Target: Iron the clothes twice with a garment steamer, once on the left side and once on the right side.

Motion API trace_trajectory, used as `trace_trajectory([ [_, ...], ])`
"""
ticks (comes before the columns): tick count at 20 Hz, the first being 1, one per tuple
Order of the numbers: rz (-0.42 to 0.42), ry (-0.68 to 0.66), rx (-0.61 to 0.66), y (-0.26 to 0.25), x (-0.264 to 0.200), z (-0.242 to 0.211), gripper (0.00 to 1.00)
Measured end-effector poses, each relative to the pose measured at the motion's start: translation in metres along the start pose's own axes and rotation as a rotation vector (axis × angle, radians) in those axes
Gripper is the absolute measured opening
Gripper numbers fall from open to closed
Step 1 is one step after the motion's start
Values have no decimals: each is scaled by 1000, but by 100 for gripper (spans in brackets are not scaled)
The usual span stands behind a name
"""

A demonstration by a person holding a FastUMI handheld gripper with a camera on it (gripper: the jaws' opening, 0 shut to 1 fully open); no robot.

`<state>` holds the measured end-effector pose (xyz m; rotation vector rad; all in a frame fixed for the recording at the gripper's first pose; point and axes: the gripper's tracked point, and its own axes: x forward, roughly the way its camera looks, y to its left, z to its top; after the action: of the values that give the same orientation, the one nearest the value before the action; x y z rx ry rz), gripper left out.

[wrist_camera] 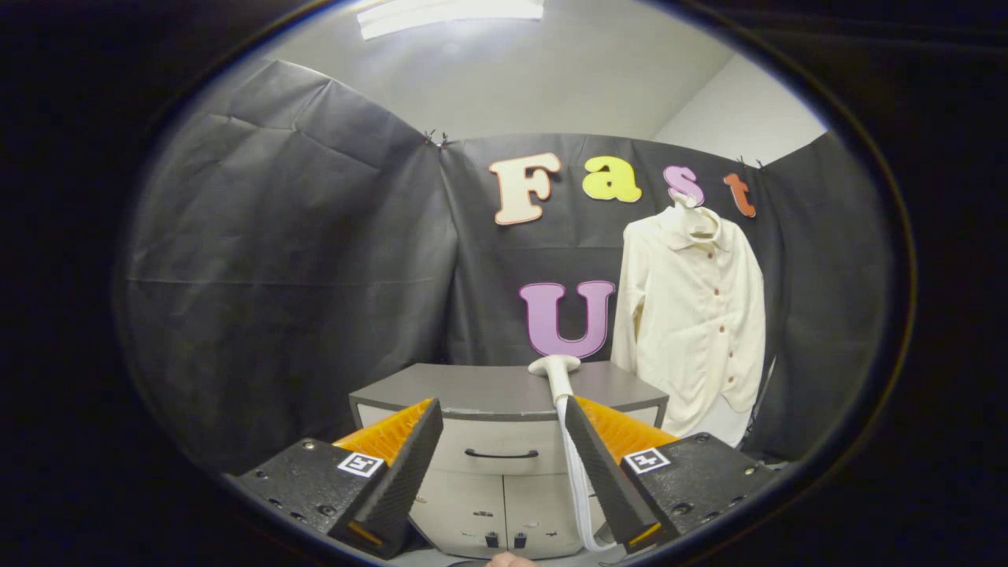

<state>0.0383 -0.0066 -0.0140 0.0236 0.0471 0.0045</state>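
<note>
Progress: honestly looked like square one. The steamer (556, 375) was lying on the bench (472, 390) and nothing was gripping it, so my guess is neither the left pass nor the right pass on the shirt (693, 323) had happened yet. Both were left to do, plus the pickup itself.

Tongs: the tongs (504, 465) were spread wide with nothing between the fingers. The steamer's cord (579, 488) ran down right beside the right-hand finger, but that finger wasn't pinching it as far as I could see.

Steamer: white, head pointing toward the back edge of the bench, sitting toward the bench's right side just beyond the tongs. The cord trailed off the front edge and hung down past the drawer (501, 451).

Shirt: cream, long sleeves, a row of small dark buttons down the front, collar on a hanger. It hung against the booth wall past the bench's right back corner, well apart from the tongs. The fabric looked fairly flat already; couldn't make out creases from there.

Bench: grey top, cabinet doors below the drawer.
</note>
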Motion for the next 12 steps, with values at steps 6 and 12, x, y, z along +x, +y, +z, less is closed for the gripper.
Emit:
trace_trajectory([
  [6,-14,58,2,-18,54,-20,95],
  [12,-26,106,59,-38,109,-38,95],
])
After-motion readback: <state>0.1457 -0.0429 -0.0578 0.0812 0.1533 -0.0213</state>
